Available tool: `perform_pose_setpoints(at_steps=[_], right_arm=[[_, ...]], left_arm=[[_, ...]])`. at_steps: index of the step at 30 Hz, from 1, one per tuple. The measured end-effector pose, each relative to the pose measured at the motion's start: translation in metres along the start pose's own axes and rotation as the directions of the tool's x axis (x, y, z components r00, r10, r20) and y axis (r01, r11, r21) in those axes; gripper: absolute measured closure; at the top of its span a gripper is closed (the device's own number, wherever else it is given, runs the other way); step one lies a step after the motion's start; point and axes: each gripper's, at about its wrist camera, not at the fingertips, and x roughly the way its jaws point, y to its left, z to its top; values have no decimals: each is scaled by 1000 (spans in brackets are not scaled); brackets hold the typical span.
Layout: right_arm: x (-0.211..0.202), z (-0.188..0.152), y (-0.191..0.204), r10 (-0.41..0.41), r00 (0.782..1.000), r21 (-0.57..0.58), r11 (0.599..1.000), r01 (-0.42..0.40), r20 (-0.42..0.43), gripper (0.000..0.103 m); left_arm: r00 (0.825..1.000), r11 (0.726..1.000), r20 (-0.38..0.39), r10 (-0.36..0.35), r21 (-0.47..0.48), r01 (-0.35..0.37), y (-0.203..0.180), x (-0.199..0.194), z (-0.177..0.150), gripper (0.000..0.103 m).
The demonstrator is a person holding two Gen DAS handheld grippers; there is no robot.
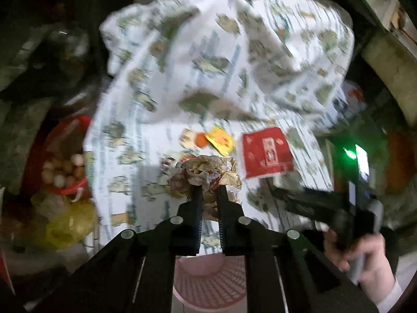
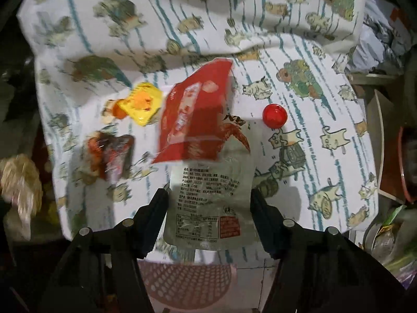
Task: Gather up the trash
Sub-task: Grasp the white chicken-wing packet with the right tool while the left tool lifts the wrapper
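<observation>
My left gripper (image 1: 208,190) is shut on a crumpled brown-and-red paper wrapper (image 1: 206,172), held above the patterned cloth (image 1: 146,120). The same wrapper shows blurred at the left edge of the right wrist view (image 2: 20,180). My right gripper (image 2: 208,193) is open. A red and silver snack pouch (image 2: 206,156) hangs between its fingers, touching neither, over the cloth (image 2: 325,109). On the cloth lie a yellow wrapper (image 2: 142,103), a dark red wrapper (image 2: 112,154) and a red bottle cap (image 2: 274,114). A pink mesh basket (image 2: 190,284) sits below the table edge; it also shows in the left wrist view (image 1: 211,279).
A red basin with eggs (image 1: 65,169) and a yellow bag (image 1: 70,224) stand left of the table. Clutter and bowls (image 2: 401,182) crowd the right side. The cloth is bunched up at the back (image 1: 234,52).
</observation>
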Motion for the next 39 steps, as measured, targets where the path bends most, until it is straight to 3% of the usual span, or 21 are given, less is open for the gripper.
perform_pose_setpoints(at_steps=[3,6,10,13,16,19,21,24,27,30,35,39], right_arm=[[-21,-14,1,24,999,-16,1000,-23,33,37],[-31,-39,10,3,997,-6,1000,-3,75,37],[-57,-57,9,31,993,13,999,-33,117,37],[-78,-75,16,42,982,-34,999,-37,184,37],[-89,-83,21,48,969,-83,996,-29,243,37],[-82,-75,23,-12,966,-102,994,39,259,37],[-66,-67,21,1,976,-101,995,21,217,37],[-30,-59,12,49,995,-62,997,-44,86,37],[-4,-58,2,54,998,-4,999,-54,-8,37],[3,-60,-8,47,998,49,998,-45,-30,37],[-37,-66,-4,50,996,18,998,-52,79,37],[-91,-85,19,97,976,-73,994,-84,193,37]], left_arm=[[999,1000,51,14,10,-14,-15,-16,-11,93],[995,1000,97,-19,-5,20,-21,-35,-23,93],[987,1000,159,7,5,-8,-22,-57,-39,93],[986,1000,165,13,-1,-13,-17,-62,-49,93],[981,995,169,91,20,-96,-19,-54,-56,93],[987,997,141,72,-8,-72,-13,-47,-56,93],[989,999,139,45,-24,-43,-11,-48,-55,93],[986,997,154,71,-17,-69,-12,-47,-55,93],[987,997,141,71,-14,-70,-12,-44,-56,93],[988,997,134,82,-1,-82,-12,-41,-58,93],[992,998,110,62,2,-63,-8,-40,-60,93],[990,997,122,73,28,-77,-14,-54,-63,93]])
